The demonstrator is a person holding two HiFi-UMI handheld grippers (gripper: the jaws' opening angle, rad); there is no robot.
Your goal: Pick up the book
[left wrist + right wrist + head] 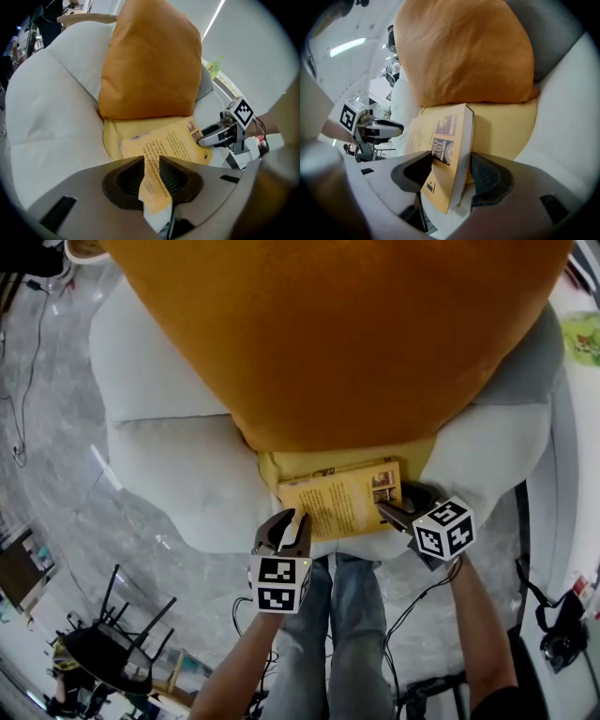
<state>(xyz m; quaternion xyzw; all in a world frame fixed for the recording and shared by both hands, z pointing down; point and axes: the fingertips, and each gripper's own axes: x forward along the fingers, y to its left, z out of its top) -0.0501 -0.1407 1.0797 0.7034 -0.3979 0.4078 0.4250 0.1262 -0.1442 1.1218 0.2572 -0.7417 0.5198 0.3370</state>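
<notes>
A yellow paperback book (342, 498) lies flat at the front edge of a white armchair seat (169, 465). Its far edge is tucked against a large orange cushion (337, 334), and a flat yellow pad (506, 122) lies under it. A person stands at the seat and reaches down with both forearms, one tool at each near corner, apparently so the book can be lifted level from both ends. The left gripper (292, 519) points steeply down, and its jaws are close together on the book's near-left corner, pinching the yellow cover. The right gripper (398, 501) slants down less steeply from the right. Its jaws are spread wide and straddle the book's full thickness at the near-right corner, without clearly pressing on it, so this side probably has yet to close.
</notes>
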